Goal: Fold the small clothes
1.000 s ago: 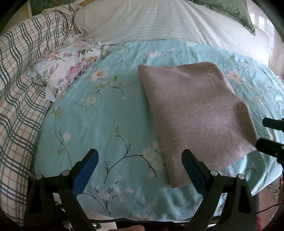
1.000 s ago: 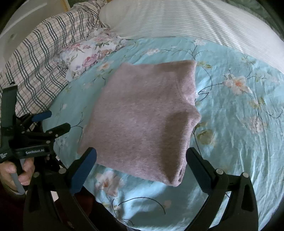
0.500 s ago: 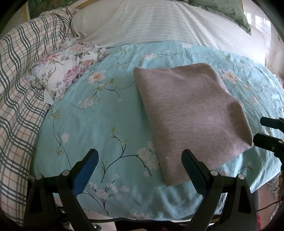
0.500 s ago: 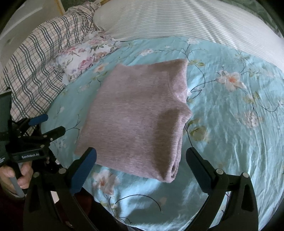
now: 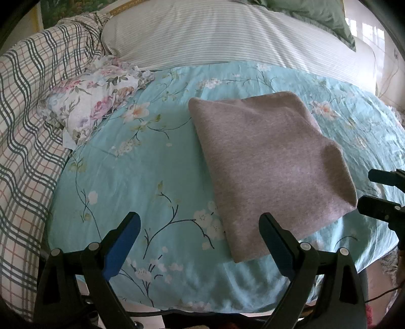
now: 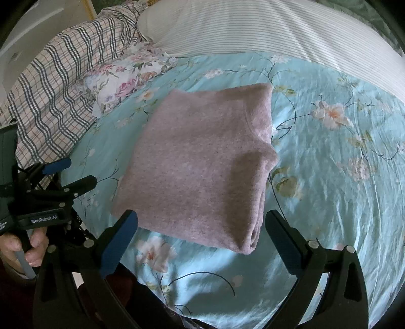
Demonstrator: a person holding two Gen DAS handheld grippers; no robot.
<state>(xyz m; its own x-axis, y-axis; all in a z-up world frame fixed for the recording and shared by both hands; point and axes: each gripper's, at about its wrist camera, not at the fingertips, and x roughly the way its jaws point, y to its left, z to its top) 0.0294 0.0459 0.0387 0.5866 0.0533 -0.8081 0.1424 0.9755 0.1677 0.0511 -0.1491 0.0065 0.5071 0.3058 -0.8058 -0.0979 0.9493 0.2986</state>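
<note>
Mauve folded garment (image 5: 268, 162): one | left claw (image 5: 200, 243) released | right claw (image 6: 202, 239) released

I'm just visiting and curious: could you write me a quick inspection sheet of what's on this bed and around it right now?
Surface: turquoise floral bedsheet, lightly wrinkled.
Job's things: pinkish-grey garment lies folded in a neat rectangle, flat on the sheet.
Clutter: floral cloth bunched at the far left.
Grippers: left gripper and right gripper both open, holding nothing, apart from the garment.
Cables: thin dark cable near the bed edge.
Surroundings: plaid blanket, striped pillow, green pillow.
</note>
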